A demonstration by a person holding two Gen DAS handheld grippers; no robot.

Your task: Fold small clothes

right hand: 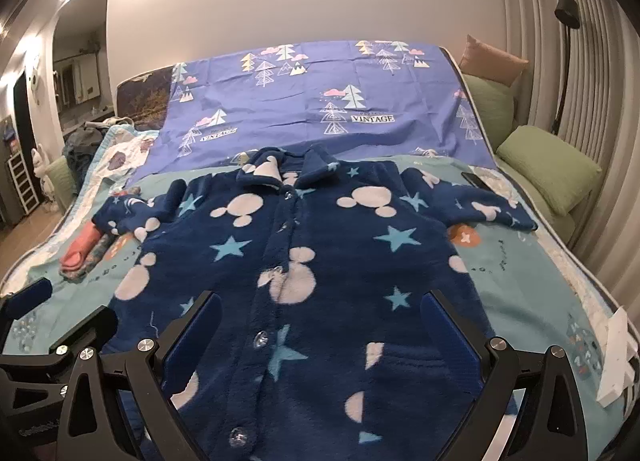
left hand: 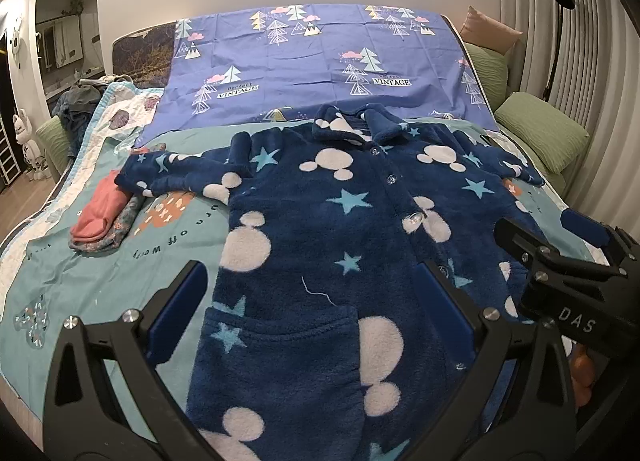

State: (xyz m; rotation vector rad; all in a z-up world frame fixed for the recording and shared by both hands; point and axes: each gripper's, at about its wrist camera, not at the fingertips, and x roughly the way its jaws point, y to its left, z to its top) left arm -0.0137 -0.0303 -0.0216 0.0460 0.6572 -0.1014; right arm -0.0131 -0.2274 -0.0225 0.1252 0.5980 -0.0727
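The navy fleece pyjama top lies face up and buttoned on the bed, sleeves spread wide, probably flattened for folding. Left tool and right tool hover released over its lower half, grasping nothing, likely lining up for the first fold.

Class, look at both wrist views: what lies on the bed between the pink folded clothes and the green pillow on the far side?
The navy fleece top, spread flat and buttoned, in both views.
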